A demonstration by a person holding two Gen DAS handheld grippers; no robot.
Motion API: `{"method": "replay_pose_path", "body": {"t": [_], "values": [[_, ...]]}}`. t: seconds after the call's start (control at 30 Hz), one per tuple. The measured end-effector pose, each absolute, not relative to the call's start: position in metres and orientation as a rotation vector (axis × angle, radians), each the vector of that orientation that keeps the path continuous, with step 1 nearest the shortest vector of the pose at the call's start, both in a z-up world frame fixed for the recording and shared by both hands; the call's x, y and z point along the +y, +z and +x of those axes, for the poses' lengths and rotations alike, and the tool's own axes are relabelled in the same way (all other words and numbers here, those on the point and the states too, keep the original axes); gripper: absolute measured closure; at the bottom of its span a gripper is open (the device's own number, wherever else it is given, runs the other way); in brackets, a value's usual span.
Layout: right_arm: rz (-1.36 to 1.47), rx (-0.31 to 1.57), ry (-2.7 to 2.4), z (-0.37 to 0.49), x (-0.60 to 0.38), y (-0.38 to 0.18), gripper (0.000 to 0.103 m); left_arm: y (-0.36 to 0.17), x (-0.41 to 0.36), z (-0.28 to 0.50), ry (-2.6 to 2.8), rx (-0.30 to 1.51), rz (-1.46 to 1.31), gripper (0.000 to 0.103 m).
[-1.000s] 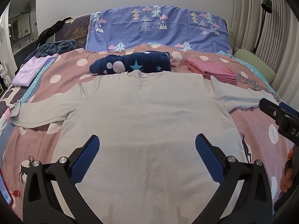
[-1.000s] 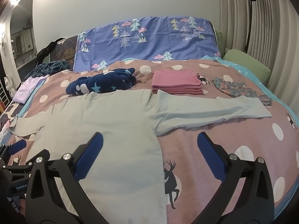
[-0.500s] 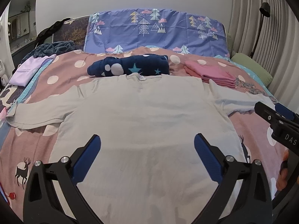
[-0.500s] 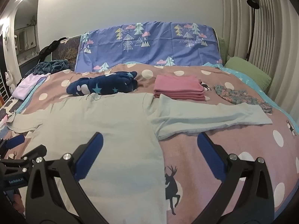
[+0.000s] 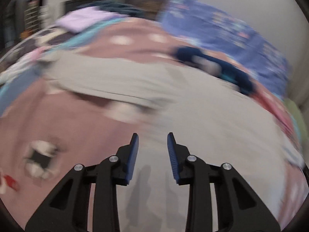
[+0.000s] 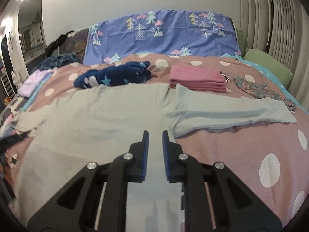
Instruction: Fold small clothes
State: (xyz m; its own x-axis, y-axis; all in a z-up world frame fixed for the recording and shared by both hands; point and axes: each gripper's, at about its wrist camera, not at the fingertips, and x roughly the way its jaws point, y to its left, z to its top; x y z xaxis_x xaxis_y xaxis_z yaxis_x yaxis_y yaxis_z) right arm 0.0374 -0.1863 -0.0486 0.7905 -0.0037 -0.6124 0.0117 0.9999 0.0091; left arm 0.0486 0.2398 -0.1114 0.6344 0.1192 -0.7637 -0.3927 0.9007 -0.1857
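1. The bedspread point(image 6: 241, 150), dusty pink with white dots, fills the scene from edge to edge, and everything else lies on it.
2. A blue cover printed with trees point(image 6: 164, 32) stands propped along the far end, against the pale wall.
3. The pale grey-green long-sleeved shirt point(image 6: 92, 116) lies spread flat across the middle of the bed, front hem nearest the cameras, neckline toward the far end; one sleeve point(image 6: 231, 112) stretches out flat to the right.
4. In the left wrist view the shirt point(image 5: 193, 119) is badly smeared by motion blur, with its other sleeve point(image 5: 108, 83) running off to the left.
5. A navy star-patterned garment point(image 6: 114, 75) sits bunched just beyond the shirt's collar.
6. A folded pink stack point(image 6: 197, 79) rests just past the right shoulder, touching the sleeve's upper end.
7. A floral piece point(image 6: 260, 90) lies near the sleeve's cuff; a lilac folded item point(image 6: 32, 81) sits well off to the left.
8. Right gripper point(image 6: 155, 133): blue pads narrowed to a slim gap over the shirt's right side edge, nothing visibly pinched between them.
9. Left gripper point(image 5: 152, 135): fingers partly drawn in, a clear gap showing, poised above the shirt's left side with no cloth caught.
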Motion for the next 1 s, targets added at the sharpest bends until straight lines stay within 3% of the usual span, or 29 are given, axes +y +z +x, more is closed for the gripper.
{"method": "replay_pose_path", "body": {"t": [0.17,0.3,0.63,0.67,0.77,0.9,1.0], "values": [[-0.003,0.714,-0.010,0.049,-0.186,-0.066,0.087,-0.130,0.372,0.056,0.608,0.834,-0.481,0.069],[-0.017,0.737,-0.006,0.058,-0.182,-0.074,0.082,-0.132,0.434,0.070,0.750,0.802,-0.457,0.055],[-0.029,0.756,-0.017,0.074,-0.179,-0.081,0.069,-0.145,0.529,0.120,0.925,0.804,-0.409,0.054],[-0.028,0.757,-0.019,0.075,-0.179,-0.081,0.069,-0.144,0.529,0.126,0.926,0.800,-0.388,0.055],[-0.017,0.762,-0.025,0.079,-0.179,-0.084,0.069,-0.140,0.525,0.145,0.873,0.826,-0.319,0.102],[-0.015,0.747,-0.028,0.081,-0.180,-0.083,0.069,-0.105,0.491,0.157,0.696,0.710,-0.362,0.102],[-0.005,0.751,-0.026,0.085,-0.180,-0.083,0.068,-0.064,0.417,0.171,0.442,0.645,-0.305,0.102]]}}
